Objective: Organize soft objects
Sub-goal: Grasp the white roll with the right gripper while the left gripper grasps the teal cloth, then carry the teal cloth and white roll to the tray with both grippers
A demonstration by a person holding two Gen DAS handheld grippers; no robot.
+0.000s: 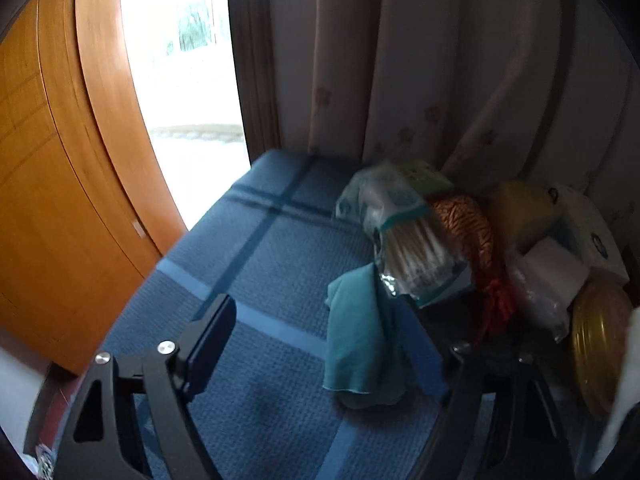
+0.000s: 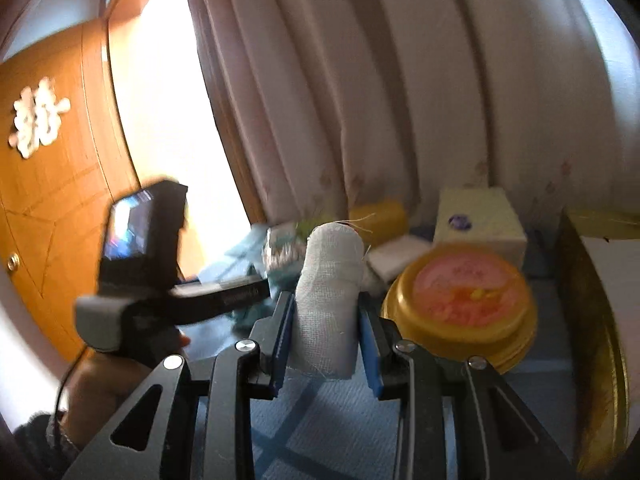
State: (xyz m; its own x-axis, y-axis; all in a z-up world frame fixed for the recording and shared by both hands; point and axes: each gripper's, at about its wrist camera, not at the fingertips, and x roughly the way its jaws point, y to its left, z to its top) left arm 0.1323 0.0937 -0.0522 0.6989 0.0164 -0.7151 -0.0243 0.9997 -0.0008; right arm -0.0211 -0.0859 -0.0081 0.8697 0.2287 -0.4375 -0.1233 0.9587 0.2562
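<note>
Where curtains (image 1: 420, 80) hang, blue cloth (image 1: 260, 248).

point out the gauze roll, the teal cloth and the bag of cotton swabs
gauze roll (image 2: 330, 292), right wrist view, middle of its wrapped side
teal cloth (image 1: 354, 332), left wrist view, middle of the hanging fold
bag of cotton swabs (image 1: 416, 256), left wrist view, on the sticks

gauze roll (image 2: 330, 288): white woven cloth, coarse open weave, frayed threads at the edges
teal cloth (image 1: 356, 332): soft matt fabric, limp folds
worktop (image 1: 256, 248): covered in blue textured cloth, matt, ribbed weave
cotton swab pack (image 1: 412, 256): clear glossy plastic film, crinkled
gold lid (image 2: 460, 300): shiny, metallic-looking finish
door (image 1: 60, 200): orange wood, smooth, slightly glossy
curtain (image 2: 360, 100): pale cloth, matt
</note>
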